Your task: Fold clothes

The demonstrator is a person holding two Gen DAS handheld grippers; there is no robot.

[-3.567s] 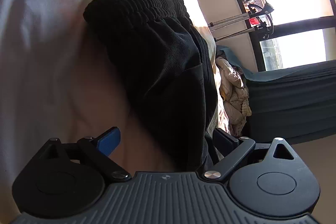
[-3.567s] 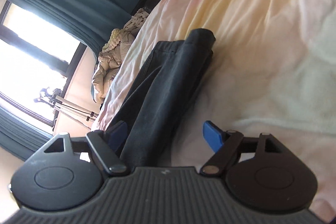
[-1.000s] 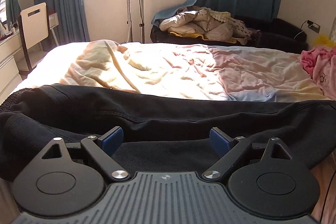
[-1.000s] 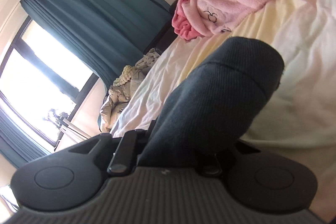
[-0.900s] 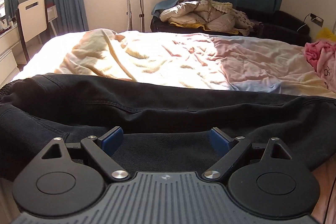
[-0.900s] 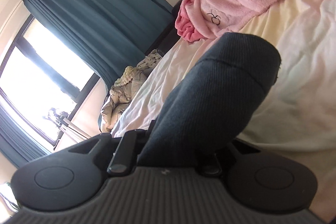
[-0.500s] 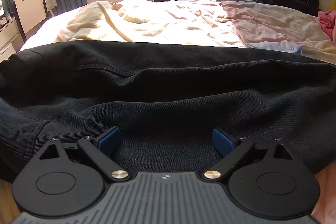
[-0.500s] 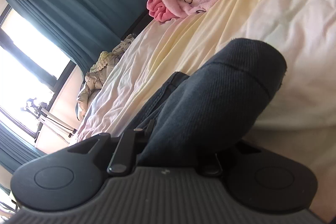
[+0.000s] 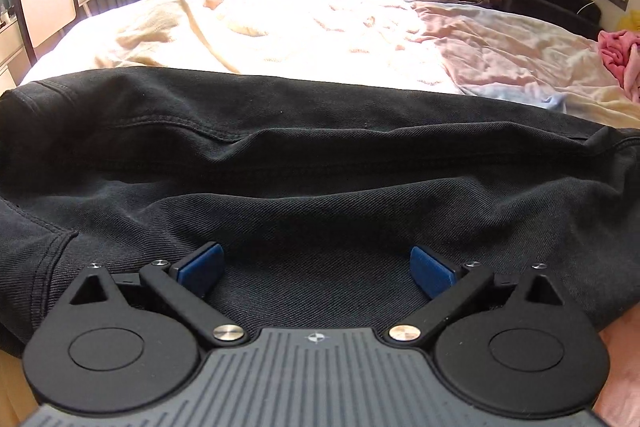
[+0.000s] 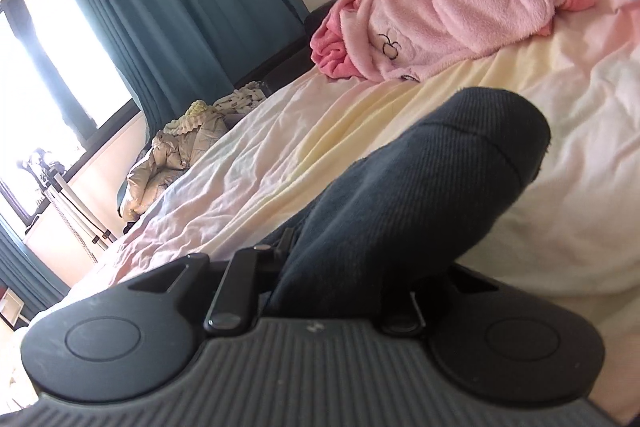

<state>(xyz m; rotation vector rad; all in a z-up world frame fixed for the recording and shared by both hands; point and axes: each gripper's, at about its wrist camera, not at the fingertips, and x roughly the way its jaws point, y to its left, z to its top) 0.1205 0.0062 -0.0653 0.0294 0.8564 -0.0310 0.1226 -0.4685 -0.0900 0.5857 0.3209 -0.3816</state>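
The black twill trousers (image 9: 320,163) lie lengthwise along the near edge of the cream bedsheet (image 9: 320,39), directly beneath the wide-open, empty left gripper (image 9: 316,263), while the right gripper (image 10: 352,267) pinches their hem end.

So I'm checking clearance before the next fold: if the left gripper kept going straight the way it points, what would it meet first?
Most likely the black trousers: the open left gripper points straight at the cloth spread on the bed.
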